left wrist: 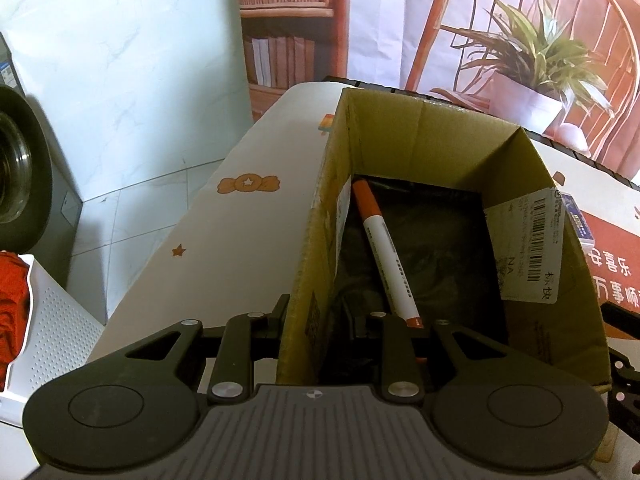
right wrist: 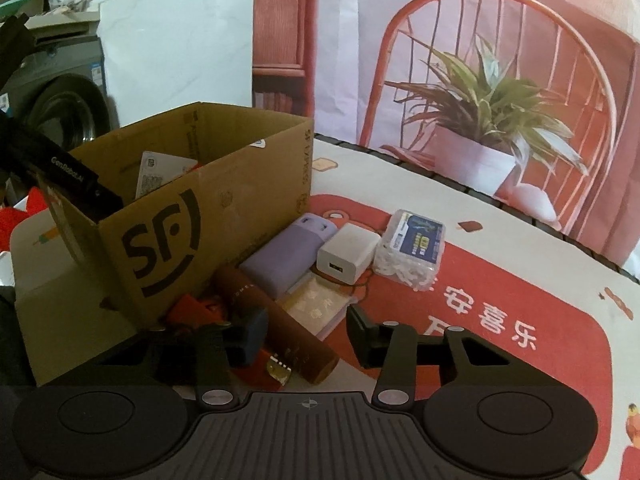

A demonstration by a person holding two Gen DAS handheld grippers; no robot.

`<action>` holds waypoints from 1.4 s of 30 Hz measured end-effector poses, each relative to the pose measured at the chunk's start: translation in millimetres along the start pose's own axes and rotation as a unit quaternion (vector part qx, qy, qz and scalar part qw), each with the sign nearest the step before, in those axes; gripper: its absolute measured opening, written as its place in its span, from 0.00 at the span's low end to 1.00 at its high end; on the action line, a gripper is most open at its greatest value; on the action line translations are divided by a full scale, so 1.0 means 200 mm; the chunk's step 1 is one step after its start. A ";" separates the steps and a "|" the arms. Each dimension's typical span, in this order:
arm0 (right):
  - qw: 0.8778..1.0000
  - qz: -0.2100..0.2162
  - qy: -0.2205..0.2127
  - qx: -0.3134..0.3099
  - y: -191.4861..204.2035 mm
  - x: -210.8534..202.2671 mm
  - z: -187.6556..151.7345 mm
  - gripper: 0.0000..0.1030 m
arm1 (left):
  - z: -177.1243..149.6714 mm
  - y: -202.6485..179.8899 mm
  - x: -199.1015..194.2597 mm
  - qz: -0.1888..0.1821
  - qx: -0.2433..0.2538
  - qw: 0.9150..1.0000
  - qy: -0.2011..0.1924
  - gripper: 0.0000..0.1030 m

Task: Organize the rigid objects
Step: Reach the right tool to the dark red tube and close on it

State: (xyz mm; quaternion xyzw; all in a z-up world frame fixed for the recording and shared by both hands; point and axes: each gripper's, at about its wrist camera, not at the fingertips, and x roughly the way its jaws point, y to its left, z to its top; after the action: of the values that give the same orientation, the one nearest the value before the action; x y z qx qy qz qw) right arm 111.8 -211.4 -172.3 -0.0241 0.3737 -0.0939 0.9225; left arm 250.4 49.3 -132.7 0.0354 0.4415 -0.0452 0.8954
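Observation:
An open cardboard box [left wrist: 532, 184] stands on the table; it also shows in the right wrist view [right wrist: 224, 184]. A white marker with an orange cap [left wrist: 384, 248] lies inside on a dark lining. My left gripper [left wrist: 324, 320] straddles the box's near left wall, jaws apart, one finger inside and one outside. My right gripper [right wrist: 304, 332] is open over a brown cylinder [right wrist: 276, 320] lying beside the box. Near it lie a purple power bank [right wrist: 284, 256], a white charger [right wrist: 346, 254], a clear box of cotton swabs [right wrist: 412, 248], a small card [right wrist: 316, 308] and red items [right wrist: 192, 310].
The table carries a white and red printed mat [right wrist: 520, 308]. A backdrop with a chair and plant [right wrist: 480, 100] hangs behind. A washing machine [right wrist: 60, 100] and a white basket with red cloth [left wrist: 48, 320] stand to the left.

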 end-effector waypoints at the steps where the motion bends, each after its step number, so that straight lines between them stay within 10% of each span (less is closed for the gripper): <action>1: 1.000 0.001 0.002 -0.002 0.00 0.01 0.00 0.37 | 0.00 0.00 0.00 0.000 0.000 1.000 0.000 0.27; 42: 0.998 0.034 0.049 0.011 0.01 0.08 0.00 0.33 | 0.00 0.00 -0.01 0.008 -0.006 1.000 -0.005 0.27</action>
State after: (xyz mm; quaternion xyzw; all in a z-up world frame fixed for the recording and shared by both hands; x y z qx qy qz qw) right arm 123.2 -213.4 -183.6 0.0037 0.4178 -0.0676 0.9060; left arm 249.6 49.2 -131.8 0.0338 0.4374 -0.0353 0.8980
